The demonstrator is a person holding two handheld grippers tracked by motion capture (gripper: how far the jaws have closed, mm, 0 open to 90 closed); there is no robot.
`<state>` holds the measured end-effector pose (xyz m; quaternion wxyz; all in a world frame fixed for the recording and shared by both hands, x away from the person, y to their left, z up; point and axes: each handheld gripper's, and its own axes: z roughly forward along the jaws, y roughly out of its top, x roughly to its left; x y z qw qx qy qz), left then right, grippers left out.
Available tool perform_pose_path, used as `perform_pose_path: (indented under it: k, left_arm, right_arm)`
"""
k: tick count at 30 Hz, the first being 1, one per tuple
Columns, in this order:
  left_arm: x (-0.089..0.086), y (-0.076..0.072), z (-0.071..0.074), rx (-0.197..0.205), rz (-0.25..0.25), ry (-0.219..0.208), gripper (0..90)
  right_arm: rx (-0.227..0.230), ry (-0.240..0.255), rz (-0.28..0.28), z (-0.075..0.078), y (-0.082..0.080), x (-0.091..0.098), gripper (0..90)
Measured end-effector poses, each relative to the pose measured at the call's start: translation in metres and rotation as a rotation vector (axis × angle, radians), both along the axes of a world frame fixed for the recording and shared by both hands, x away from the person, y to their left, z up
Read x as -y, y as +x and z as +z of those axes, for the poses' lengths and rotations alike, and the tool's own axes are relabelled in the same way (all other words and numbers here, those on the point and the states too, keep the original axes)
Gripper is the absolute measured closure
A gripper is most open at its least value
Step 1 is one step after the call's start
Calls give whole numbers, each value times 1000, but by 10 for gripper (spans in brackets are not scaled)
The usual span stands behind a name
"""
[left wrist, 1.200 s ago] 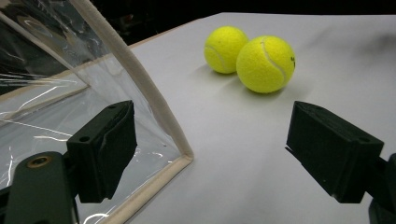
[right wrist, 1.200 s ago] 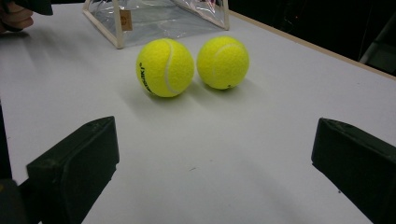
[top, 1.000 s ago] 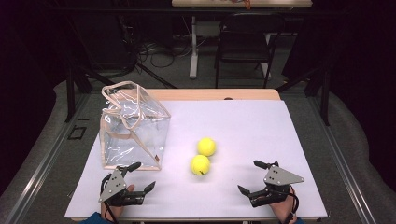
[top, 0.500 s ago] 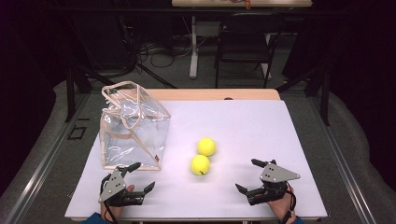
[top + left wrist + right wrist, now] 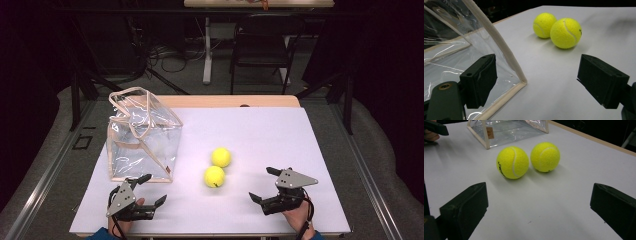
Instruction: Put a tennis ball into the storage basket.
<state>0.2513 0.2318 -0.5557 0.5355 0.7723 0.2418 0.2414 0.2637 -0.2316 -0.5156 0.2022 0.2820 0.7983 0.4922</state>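
From above we see both grippers at the near edge of the white desk [image 5: 260, 130]: the left gripper [image 5: 148, 190] just in front of the clear bag [image 5: 142, 137], the right gripper [image 5: 265, 184] near the two tennis balls, jaws spread wide and holding nothing on each. The near ball [image 5: 214, 176] and the far ball [image 5: 221, 157] lie just beside each other mid-desk. The right gripper view adds black lettering on the near ball and a small tan label [image 5: 490, 132] on the bag's trim. The left gripper view brings the bag's beige corner edging close between its jaws.
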Motion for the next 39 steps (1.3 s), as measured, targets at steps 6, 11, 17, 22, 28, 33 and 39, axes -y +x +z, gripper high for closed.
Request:
perform_pose_path:
  k: [6,11,17,22,28,33,39]
  left_arm:
    - [-1,1,0,-3,-5,-7,158]
    - [0,0,0,3,-8,-10,158]
    - [0,1,0,3,-9,-8,158]
    - [0,1,0,3,-8,-7,158]
    - [-1,0,0,3,-7,-8,158]
    - [-1,-1,1,9,-2,-9,158]
    - [0,0,1,12,-5,-5,158]
  right_arm:
    - [-10,5,-6,4,4,-5,9]
    - [-12,1,7,8,6,-10,9]
    - [-17,-9,18,11,11,-20,9]
    - [-17,-31,27,13,15,-28,8]
    - [-26,-42,44,14,20,-37,8]
    - [-35,-44,57,16,23,-43,8]
    - [-55,-39,76,15,28,-49,8]
